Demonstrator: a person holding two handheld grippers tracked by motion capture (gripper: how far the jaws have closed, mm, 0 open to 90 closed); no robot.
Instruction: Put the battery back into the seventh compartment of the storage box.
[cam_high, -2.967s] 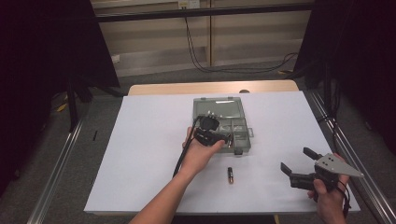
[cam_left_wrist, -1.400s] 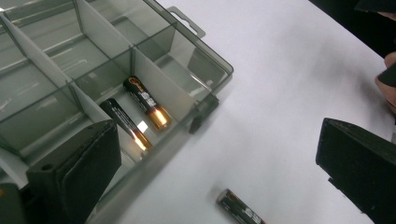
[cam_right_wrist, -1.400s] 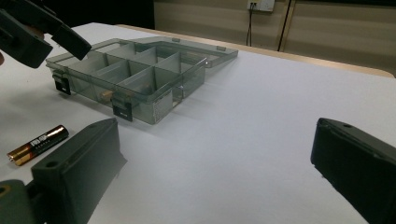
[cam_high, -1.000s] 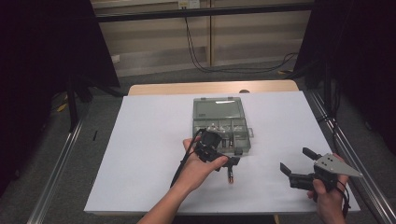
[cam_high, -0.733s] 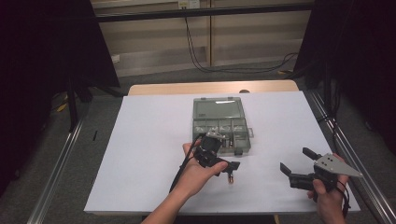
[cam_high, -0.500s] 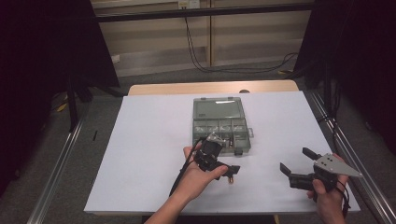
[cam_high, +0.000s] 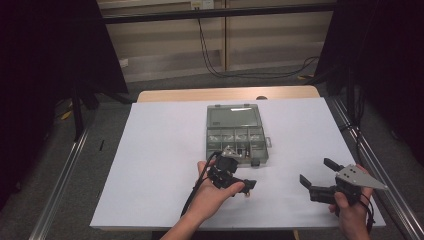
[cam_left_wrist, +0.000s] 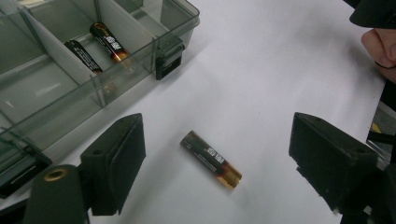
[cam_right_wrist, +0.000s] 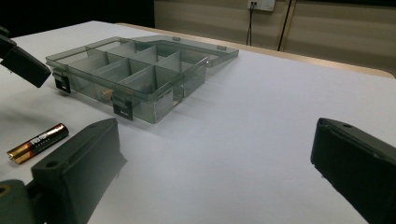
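The black AA battery with a copper-gold end (cam_left_wrist: 211, 158) lies flat on the white paper-covered table (cam_high: 160, 150), between the 2 black jaws of the left gripper (cam_left_wrist: 217, 168), which have just been closing but touch nothing yet; paper shows on both sides of it. Just beside it stands the clear grey plastic compartment box (cam_high: 235, 135), its lid folded open flat, a black latch on its near wall. Nothing lies between the battery and the jaws. The left gripper view shows 2 more batteries (cam_left_wrist: 95, 46) in one compartment; the high view shows them too small to tell. The right gripper (cam_high: 320, 175) hangs released, well apart at the table's right, jaws spread wide over bare paper.
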